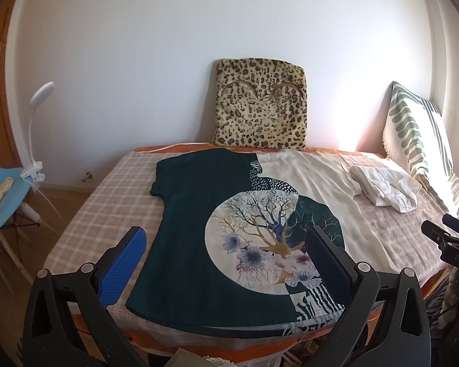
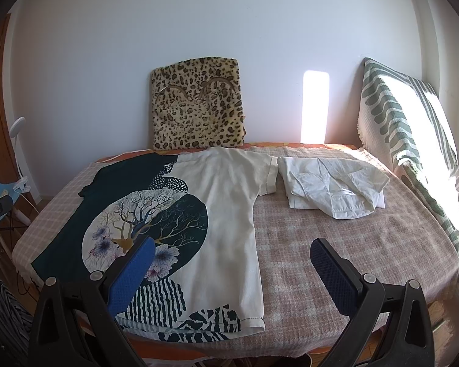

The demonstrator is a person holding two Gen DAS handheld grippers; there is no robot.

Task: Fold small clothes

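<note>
T-shirt [image 1: 229,214] (half dark teal, half cream, with a tree print) is lying spread flat on the checked bedspread [image 2: 336,244]; a crumpled white garment [image 2: 330,189] is sitting just right of its sleeve; the left gripper [image 1: 226,263] is hovering over the near hem, fingers spread, holding nothing; the right gripper [image 2: 232,266] is hanging likewise, parted and empty; a leopard cushion [image 1: 260,107] is leaning against the far wall.

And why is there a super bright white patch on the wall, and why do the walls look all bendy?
Right wrist view: sunlight makes the bright patch on the wall and washes out the striped pillow. Left wrist view: the same glare, softer. Both views: the fisheye lens curves the walls and darkens the corners.
</note>
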